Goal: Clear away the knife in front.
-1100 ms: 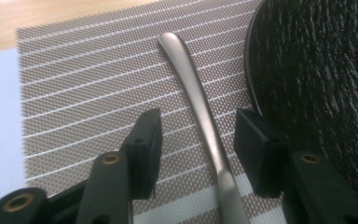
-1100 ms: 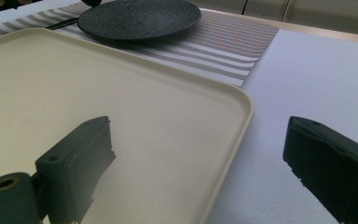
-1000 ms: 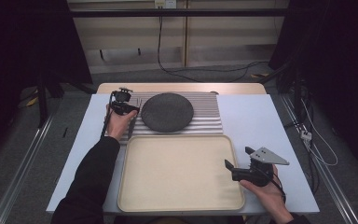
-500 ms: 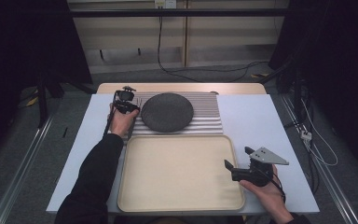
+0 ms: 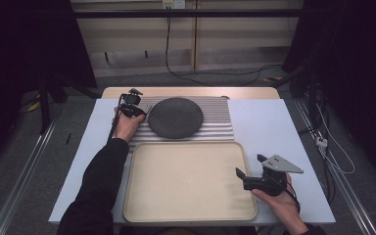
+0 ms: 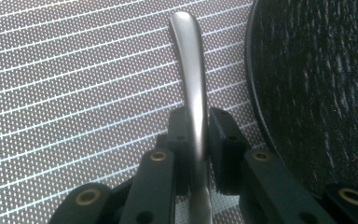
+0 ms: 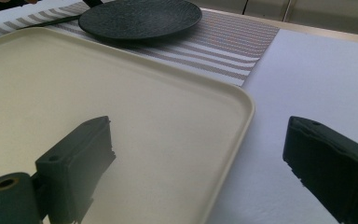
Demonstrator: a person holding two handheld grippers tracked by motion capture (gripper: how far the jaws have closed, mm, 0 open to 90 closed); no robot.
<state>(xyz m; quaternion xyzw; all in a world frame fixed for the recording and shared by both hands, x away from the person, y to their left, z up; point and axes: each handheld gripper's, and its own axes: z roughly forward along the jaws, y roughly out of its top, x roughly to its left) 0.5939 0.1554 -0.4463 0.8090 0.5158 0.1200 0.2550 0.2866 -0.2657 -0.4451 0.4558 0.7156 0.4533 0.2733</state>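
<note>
A: What did the left gripper view add that the high view lacked?
B: A metal utensil handle (image 6: 192, 93) clamped between the left gripper (image 6: 198, 140) jaws, over the striped mat (image 6: 74, 93), just left of the dark plate (image 6: 317, 84)

A: And the right gripper (image 7: 200, 158)?
B: Jaws wide apart, holding nothing, straddling the cream tray (image 7: 121, 107) rim nearer than the plate

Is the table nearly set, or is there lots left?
Partly, it seems. The dark plate already sits on the striped mat. The left gripper is shut on a metal utensil handle beside the plate. The right gripper waits open over the tray's edge; the tray is bare.
</note>
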